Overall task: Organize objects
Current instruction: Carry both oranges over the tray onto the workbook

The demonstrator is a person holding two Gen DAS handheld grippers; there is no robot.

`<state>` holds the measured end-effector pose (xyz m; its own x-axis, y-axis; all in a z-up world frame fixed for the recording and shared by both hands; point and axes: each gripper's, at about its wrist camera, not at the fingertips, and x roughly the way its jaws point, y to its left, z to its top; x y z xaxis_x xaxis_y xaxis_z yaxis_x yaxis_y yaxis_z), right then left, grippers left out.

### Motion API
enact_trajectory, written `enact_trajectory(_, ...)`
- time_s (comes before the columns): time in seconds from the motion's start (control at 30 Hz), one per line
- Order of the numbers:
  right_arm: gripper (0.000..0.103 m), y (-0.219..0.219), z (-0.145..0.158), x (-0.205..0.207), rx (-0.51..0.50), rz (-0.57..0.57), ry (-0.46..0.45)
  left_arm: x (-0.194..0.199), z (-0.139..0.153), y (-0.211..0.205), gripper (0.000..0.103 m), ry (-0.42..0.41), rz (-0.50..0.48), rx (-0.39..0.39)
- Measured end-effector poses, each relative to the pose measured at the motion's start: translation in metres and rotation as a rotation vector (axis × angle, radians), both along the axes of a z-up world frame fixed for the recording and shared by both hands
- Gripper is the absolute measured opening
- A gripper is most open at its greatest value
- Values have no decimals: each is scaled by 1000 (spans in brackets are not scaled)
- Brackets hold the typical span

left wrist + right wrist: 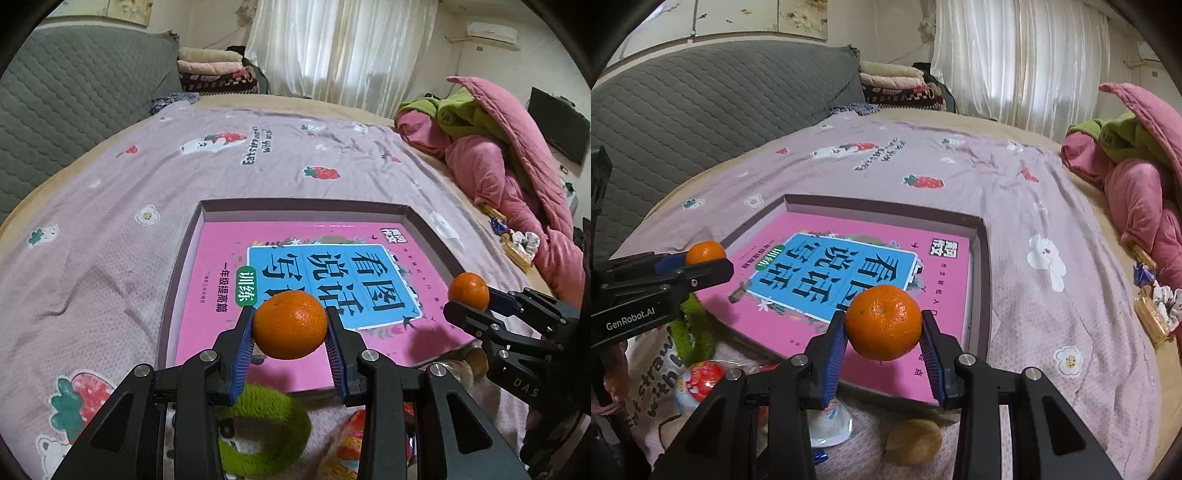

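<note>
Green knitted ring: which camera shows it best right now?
Left wrist view: the green knitted ring lies below the gripper fingers, its hole and most of its loop visible. In the right wrist view the left gripper covers part of it.

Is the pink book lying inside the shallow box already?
Yes, the pink book lies flat within the shallow box walls.

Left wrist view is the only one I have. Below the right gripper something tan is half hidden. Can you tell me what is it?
Observer: In the right wrist view it is a tan rounded object lying on the bedspread, in front of the box. What it is I cannot tell.
Operator: Is the right gripper holding its orange well?
Observer: Yes. The right gripper has the orange pressed between both blue pads.
Operator: Anything else beside that tan thing?
Observer: A white glossy item lies just to its left.
</note>
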<state>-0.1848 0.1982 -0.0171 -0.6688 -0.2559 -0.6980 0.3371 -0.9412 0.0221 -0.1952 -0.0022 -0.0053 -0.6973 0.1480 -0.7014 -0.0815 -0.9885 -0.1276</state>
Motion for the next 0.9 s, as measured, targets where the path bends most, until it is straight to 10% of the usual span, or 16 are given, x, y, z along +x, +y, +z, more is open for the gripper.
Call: enact_trajectory(0.9, 39, 2, -29, -25, 9, -14, -92, -26, -34, 7, 37, -85, -9, -17)
